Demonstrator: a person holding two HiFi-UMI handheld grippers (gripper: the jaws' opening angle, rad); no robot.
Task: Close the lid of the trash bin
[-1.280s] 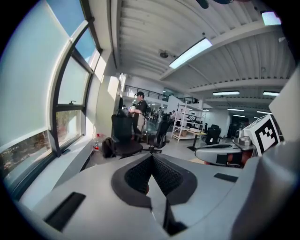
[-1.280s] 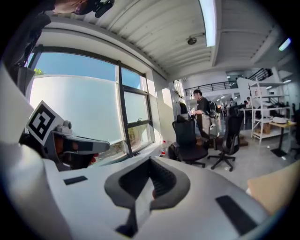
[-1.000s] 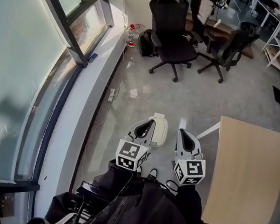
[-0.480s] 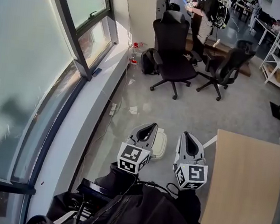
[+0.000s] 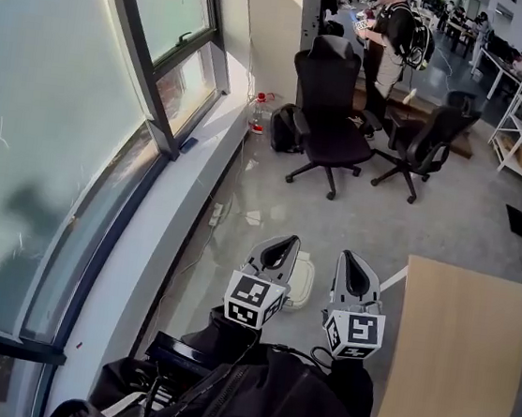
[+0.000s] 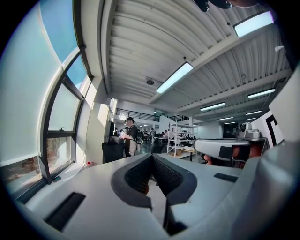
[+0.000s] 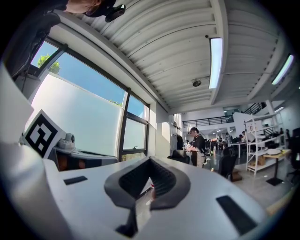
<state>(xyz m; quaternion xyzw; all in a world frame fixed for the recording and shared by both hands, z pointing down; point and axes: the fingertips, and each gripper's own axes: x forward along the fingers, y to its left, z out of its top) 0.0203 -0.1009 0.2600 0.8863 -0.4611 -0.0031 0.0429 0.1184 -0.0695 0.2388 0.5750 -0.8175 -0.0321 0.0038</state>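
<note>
Hovering side by side, the left hand-held gripper [image 5: 286, 245] and right hand-held gripper [image 5: 350, 260] have their jaws together and hold nothing. The left one partly hides the white trash bin [image 5: 300, 284] on the floor, whose lid looks down. The desk [image 5: 457, 340] is at right, and the office chairs [image 5: 330, 117] stand beyond.

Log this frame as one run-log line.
left gripper: shut, empty | right gripper: shut, empty | trash bin: on floor, partly behind left gripper, untouched, lid state unclear
</note>
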